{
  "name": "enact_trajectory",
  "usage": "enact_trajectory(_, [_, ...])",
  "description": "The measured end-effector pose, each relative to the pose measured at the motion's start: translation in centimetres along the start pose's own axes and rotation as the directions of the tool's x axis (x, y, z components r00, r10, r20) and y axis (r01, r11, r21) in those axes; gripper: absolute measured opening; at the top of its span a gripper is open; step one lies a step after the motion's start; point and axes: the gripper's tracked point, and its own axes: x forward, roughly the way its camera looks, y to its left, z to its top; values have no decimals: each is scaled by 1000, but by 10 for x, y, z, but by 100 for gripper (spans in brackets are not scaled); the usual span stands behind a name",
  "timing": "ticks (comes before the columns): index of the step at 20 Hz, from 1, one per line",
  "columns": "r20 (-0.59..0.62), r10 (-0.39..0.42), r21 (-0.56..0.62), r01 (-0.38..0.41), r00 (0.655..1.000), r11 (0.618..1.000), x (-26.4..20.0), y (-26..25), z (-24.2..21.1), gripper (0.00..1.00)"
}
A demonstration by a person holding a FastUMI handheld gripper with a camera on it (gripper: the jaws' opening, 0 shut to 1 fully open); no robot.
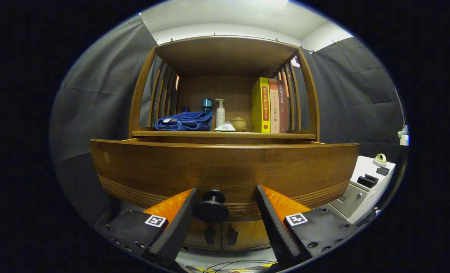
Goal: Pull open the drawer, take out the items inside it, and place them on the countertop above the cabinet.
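The claw (226,189) is spread wide, its two fingers standing either side of the drawer's round black knob (211,206); the knob sits close against the left finger (179,223) and well clear of the right one (272,223), so nothing is pinched. The knob's stem points straight back toward the claw. Just ahead of the fingertips is the wooden drawer front (225,170), its long axis running crosswise to the fingers, side to side. The drawer is pulled out from the cabinet, and its top edge stands forward of the countertop (225,134); what lies inside it is hidden behind the front panel. Beyond and above the drawer, on the countertop under the shelf hood, rest a folded blue towel (184,121), a dark blue bottle (207,105), a white pump bottle (220,112), a small white object (225,127), a small lidded pot (239,123) and upright books (269,106), their spines facing the claw. Below the knob, between the fingers, are two cabinet doors (221,235) with dark pulls. Off past the right finger stands a white cabinet (361,189).
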Motion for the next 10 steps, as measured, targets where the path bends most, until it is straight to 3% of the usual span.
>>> enact_trajectory(10, [-28, -5, 10, 5, 1000, 1000, 55, 0, 9, 99])
